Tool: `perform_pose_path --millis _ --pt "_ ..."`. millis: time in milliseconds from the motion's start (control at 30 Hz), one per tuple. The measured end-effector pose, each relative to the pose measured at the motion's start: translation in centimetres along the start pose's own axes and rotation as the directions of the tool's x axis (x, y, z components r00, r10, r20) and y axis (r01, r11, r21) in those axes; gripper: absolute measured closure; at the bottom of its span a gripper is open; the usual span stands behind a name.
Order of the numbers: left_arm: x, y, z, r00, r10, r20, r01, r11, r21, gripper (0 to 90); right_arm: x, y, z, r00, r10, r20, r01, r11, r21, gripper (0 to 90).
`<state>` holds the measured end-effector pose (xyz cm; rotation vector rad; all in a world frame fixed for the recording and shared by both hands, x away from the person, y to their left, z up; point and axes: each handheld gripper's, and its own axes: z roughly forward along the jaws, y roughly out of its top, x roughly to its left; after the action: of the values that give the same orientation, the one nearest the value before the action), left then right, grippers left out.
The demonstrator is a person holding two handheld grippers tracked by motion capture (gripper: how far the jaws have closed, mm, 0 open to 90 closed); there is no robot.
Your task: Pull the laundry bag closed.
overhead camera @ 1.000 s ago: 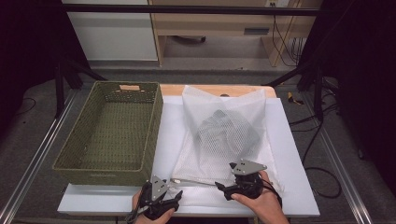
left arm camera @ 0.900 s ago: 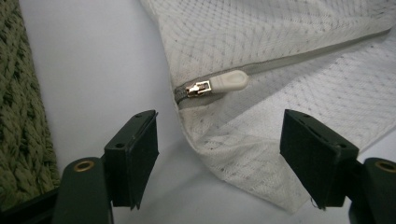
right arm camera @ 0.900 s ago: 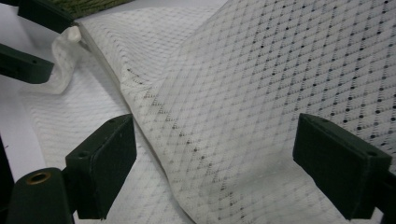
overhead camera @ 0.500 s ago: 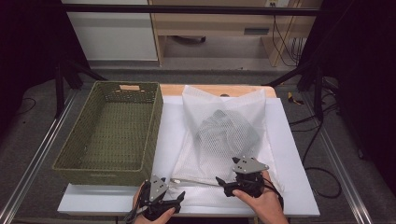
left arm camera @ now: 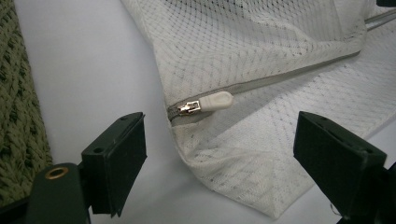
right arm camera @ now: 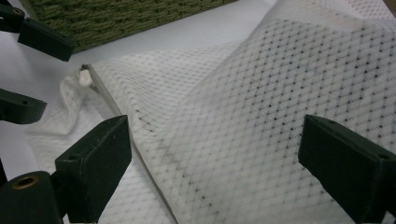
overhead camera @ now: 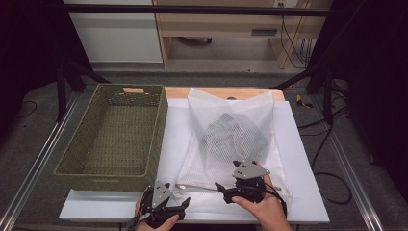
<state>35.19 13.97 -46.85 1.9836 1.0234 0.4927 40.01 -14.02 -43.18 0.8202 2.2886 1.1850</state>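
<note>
A white mesh bag (overhead camera: 231,139) with a dark garment (overhead camera: 226,132) inside lies flat on the white board (overhead camera: 298,159). Its grey zipper runs along the near edge and ends at a white zipper pull (left arm camera: 211,101) at the bag's near left corner. My left gripper (overhead camera: 180,204) is open, and its jaws have just been opening. The bag's corner and the pull lie between the jaws of the left gripper (left arm camera: 224,149), untouched. My right gripper (overhead camera: 222,191) is open over the bag's near edge, and the mesh (right arm camera: 261,116) lies under the right gripper (right arm camera: 215,154) without contact.
A green woven basket (overhead camera: 115,134) stands empty at the left, its long side next to the bag. The board's front edge runs just under both hands. Black stands and cables (overhead camera: 332,125) flank the table.
The right gripper has shifted slightly over the bag's near edge. The left gripper's jaws look a little wider. Bag and basket lie as before.
</note>
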Motion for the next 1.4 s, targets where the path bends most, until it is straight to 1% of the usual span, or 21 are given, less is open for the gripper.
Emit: perform_pose_path --millis 33,133,300,400,600,700,733,833,900,1067,1167,1233,1300,1367,1400 --pt "0.0 0.0 0.0 1.0 -0.007 0.0 0.007 1.0 -0.005 18.3 0.2 0.2 0.1 1.0 -0.005 -0.002 0.005 1.0 -0.003 10.1" --pt "0.2 0.0 -0.1 1.0 -0.001 0.0 0.001 1.0 -0.005 20.7 0.8 0.6 0.4 0.9996 -0.024 -0.011 0.024 1.0 -0.001 10.1" --pt "0.5 0.0 -0.3 0.9999 -0.012 -0.008 0.012 0.9999 -0.007 21.5 1.5 0.9 0.7 0.9992 -0.035 -0.022 0.035 0.999 0.007 10.3" --pt "0.6 0.0 -0.3 0.9998 -0.018 -0.009 0.018 0.9998 -0.008 21.1 1.6 1.0 0.8 0.9986 -0.044 -0.028 0.044 0.999 0.004 10.3" --pt "0.8 -0.1 -0.5 0.9999 -0.011 -0.009 0.011 0.9999 -0.005 21.0 1.9 1.5 0.9 0.9979 -0.047 -0.044 0.047 0.999 0.005 10.0" --pt "0.8 -0.2 -0.5 0.9998 -0.015 -0.01 0.015 0.9999 -0.006 21.4 2.0 1.8 0.9 0.9973 -0.053 -0.051 0.053 0.999 0.008 9.4" --pt "0.9 -0.2 -0.4 0.9998 -0.02 -0.008 0.02 0.9998 -0.007 22.2 2.1 2.2 1.1 0.9966 -0.061 -0.055 0.062 0.998 0.012 9.4" --pt "0.9 -0.3 -0.4 0.9997 -0.024 -0.006 0.024 0.9997 -0.005 23.3 2.3 2.6 1.2 0.9955 -0.074 -0.06 0.075 0.997 0.02 9.7" --pt "0.9 -0.3 -0.3 0.9998 -0.02 -0.006 0.02 0.9998 -0.003 23.3 2.5 3.4 1.4 0.9932 -0.094 -0.069 0.096 0.995 0.021 12.2" --pt "1.0 -0.3 -0.2 1.0 -0.004 -0.005 0.004 1.0 0.003 25.1 2.9 4.4 1.9 0.9893 -0.117 -0.087 0.12 0.992 0.027 17.0" --pt "1.0 -0.4 -0.1 0.9999 -0.01 -0.004 0.01 0.9999 0.005 26.4 3.2 4.8 2.3 0.9871 -0.128 -0.097 0.131 0.991 0.031 18.0" --pt "1.1 -0.4 -0.1 1.0 -0.007 -0.005 0.007 1.0 0.006 27.0 3.2 4.8 2.4 0.9873 -0.123 -0.1 0.127 0.991 0.035 18.2" --pt "1.2 -0.5 0.0 1.0 -0.007 -0.003 0.007 0.9999 0.008 30.4 3.4 4.9 2.7 0.9865 -0.128 -0.103 0.132 0.991 0.038 19.2" --pt "1.3 -0.6 0.1 1.0 -0.007 -0.002 0.007 0.9999 0.011 31.1 3.4 5.0 2.9 0.9863 -0.127 -0.106 0.132 0.99 0.042 20.1" --pt "1.4 -0.6 0.2 0.9999 -0.011 0.003 0.011 0.9997 0.022 32.8 3.5 4.9 3.1 0.9858 -0.128 -0.109 0.133 0.99 0.045 20.9"
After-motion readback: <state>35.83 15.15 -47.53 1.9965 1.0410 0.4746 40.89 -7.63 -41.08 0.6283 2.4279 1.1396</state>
